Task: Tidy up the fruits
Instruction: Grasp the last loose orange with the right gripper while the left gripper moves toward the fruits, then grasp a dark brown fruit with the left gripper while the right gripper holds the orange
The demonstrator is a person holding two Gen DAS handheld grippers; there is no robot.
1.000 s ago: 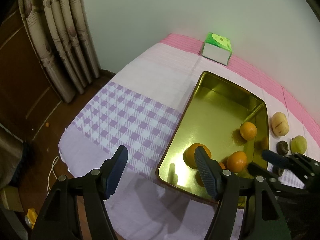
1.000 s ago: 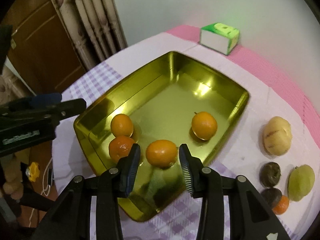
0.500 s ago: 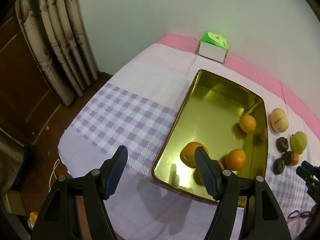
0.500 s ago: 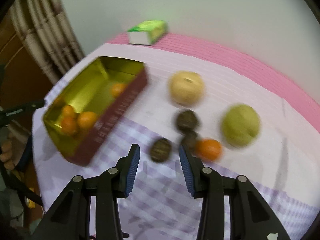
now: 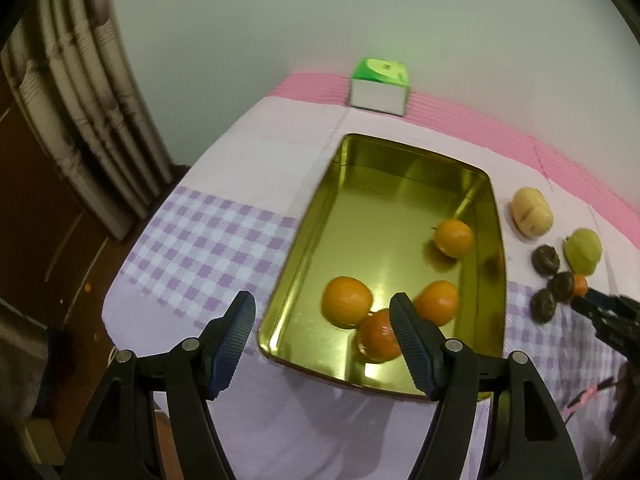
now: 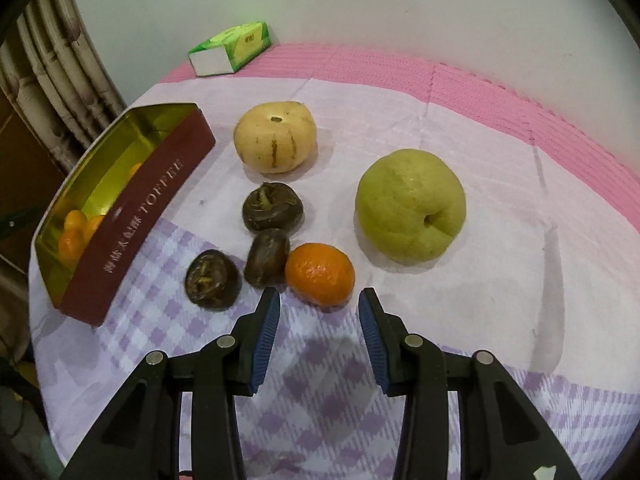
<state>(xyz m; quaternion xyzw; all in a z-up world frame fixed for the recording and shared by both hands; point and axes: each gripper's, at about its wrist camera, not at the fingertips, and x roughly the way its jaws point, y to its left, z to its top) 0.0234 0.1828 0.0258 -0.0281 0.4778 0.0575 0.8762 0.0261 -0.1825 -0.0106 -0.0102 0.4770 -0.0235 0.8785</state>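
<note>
We see a table under a cloth (image 6: 400, 96) with pink, pale and lilac-check bands, against a plain wall. The gold tin (image 5: 400, 160) holds four oranges; right of it a loose orange (image 6: 320, 274) lies. Our right gripper (image 6: 319, 320) hovers empty, jaws apart, near it; our left gripper (image 5: 322, 332) gapes empty.
</note>
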